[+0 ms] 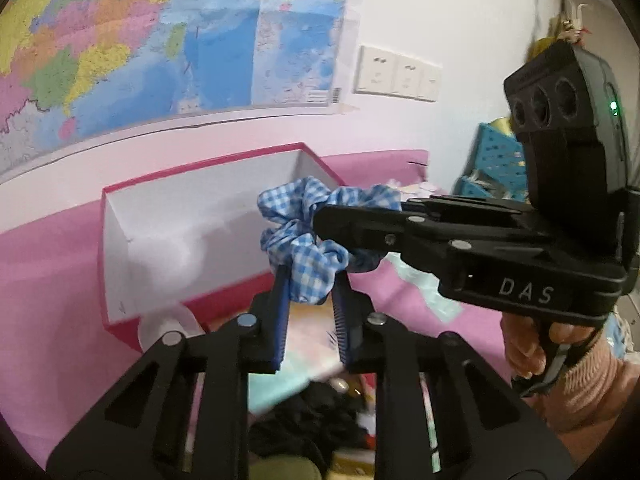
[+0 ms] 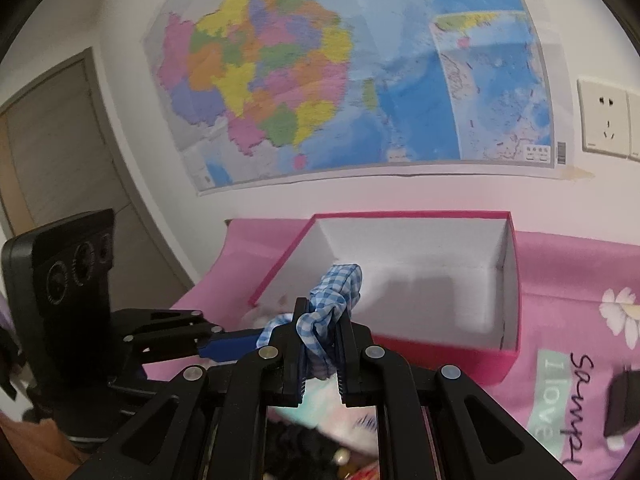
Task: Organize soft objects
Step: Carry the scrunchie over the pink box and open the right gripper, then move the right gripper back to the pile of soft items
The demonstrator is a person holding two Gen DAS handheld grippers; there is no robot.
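Note:
A blue-and-white checked scrunchie (image 1: 304,236) hangs in the air in front of an open pink box with a white inside (image 1: 120,216). My left gripper (image 1: 312,284) is shut on its lower loop. My right gripper (image 1: 324,220) comes in from the right and is shut on its right side. In the right wrist view the scrunchie (image 2: 332,308) is pinched between my right gripper's fingers (image 2: 320,320), and the left gripper's blue pad (image 2: 228,346) holds its left end. The pink box (image 2: 512,280) lies just beyond.
A pink cloth (image 2: 568,272) with printed flowers and letters covers the surface. A white roll (image 1: 168,320) lies by the box's near corner. Dark and mixed small items (image 1: 312,412) lie below the grippers. Blue baskets (image 1: 496,160) stand far right. A map and sockets hang on the wall.

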